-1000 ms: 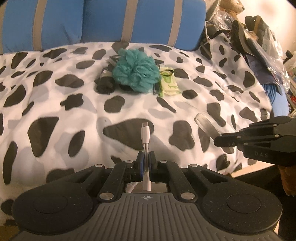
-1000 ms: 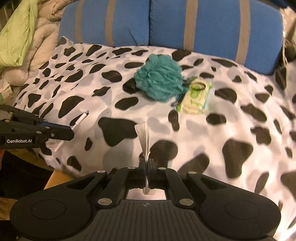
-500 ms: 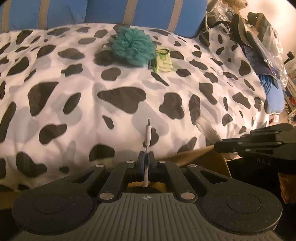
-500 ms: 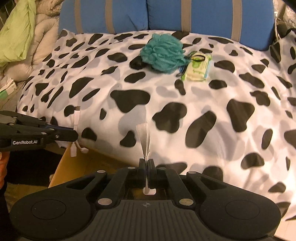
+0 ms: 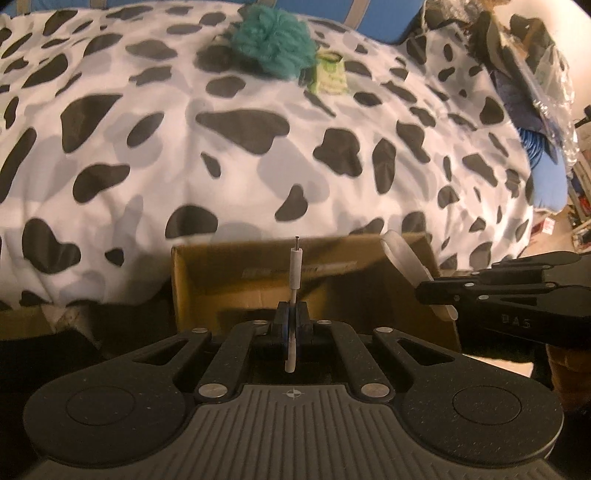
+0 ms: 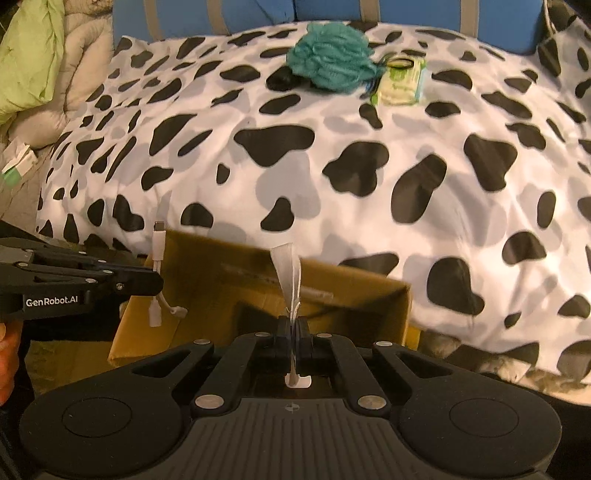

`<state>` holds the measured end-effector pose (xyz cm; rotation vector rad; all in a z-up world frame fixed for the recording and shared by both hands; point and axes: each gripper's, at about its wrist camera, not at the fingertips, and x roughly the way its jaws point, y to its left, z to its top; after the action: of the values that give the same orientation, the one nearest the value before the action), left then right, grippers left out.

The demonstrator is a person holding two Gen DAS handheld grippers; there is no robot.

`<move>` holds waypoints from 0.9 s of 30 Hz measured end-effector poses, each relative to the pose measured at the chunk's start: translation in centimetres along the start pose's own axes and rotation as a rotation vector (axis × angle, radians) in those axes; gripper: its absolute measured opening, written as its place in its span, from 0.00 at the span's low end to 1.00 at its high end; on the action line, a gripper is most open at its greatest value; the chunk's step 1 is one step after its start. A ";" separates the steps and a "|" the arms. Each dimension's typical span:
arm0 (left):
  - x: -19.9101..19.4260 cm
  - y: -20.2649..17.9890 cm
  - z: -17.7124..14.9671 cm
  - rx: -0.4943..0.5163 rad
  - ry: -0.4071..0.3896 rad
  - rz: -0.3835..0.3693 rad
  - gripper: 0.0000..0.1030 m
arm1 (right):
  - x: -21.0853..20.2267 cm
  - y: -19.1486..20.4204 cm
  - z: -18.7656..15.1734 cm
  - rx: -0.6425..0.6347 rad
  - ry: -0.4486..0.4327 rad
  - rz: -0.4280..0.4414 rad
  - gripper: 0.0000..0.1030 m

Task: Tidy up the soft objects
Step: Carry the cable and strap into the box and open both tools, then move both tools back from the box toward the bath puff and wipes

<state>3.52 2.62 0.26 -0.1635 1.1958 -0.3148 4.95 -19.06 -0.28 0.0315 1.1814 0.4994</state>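
Observation:
My left gripper [image 5: 293, 311] is shut on a short white cable adapter [image 5: 296, 266], whose plug end sticks up past the fingers. In the right wrist view this adapter [image 6: 159, 244] hangs from the left gripper [image 6: 154, 283]. My right gripper [image 6: 293, 324] is shut on a clear, limp plastic strip [image 6: 286, 271]. From the left wrist view the strip [image 5: 405, 258] and the right gripper [image 5: 424, 292] show at the right. Both grippers hover over an open cardboard box [image 5: 221, 284] [image 6: 384, 295] at the bed's front edge. A teal bath pouf [image 5: 273, 40] [image 6: 328, 59] lies far back on the cow-print cover.
Beside the pouf lie a green wipes pack [image 6: 402, 79] and a small black item [image 6: 280, 79]. Blue striped cushions [image 6: 406, 11] line the back. Green and beige bedding [image 6: 29, 62] is piled at the left, and bags and clutter [image 5: 524, 62] at the right.
Both grippers drew back from over the bed towards its front edge and tilted down. The cardboard box came into view beneath them. Both grips stayed the same.

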 end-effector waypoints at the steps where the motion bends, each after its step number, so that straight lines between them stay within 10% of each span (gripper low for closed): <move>1: 0.3 0.0 0.0 0.003 0.016 0.013 0.05 | 0.3 0.0 -0.1 0.008 0.019 0.004 0.05; 5: 1.4 0.0 -0.2 0.017 0.081 0.076 0.48 | 1.6 -0.2 -0.2 0.027 0.109 0.033 0.14; 7: 1.6 0.0 -0.3 0.030 0.093 0.088 0.49 | 1.7 0.1 -0.3 0.013 0.113 0.023 0.54; 10: 1.8 0.0 -0.4 0.032 0.106 0.097 0.54 | 1.3 0.2 -0.2 0.002 0.096 0.013 0.85; 27: 1.7 0.2 0.0 0.010 0.096 0.139 0.56 | 1.0 -0.5 0.7 0.024 0.056 -0.069 0.97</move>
<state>4.09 2.22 -1.33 -0.0564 1.2937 -0.2081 6.05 -18.95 -0.99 -0.0025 1.2392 0.4271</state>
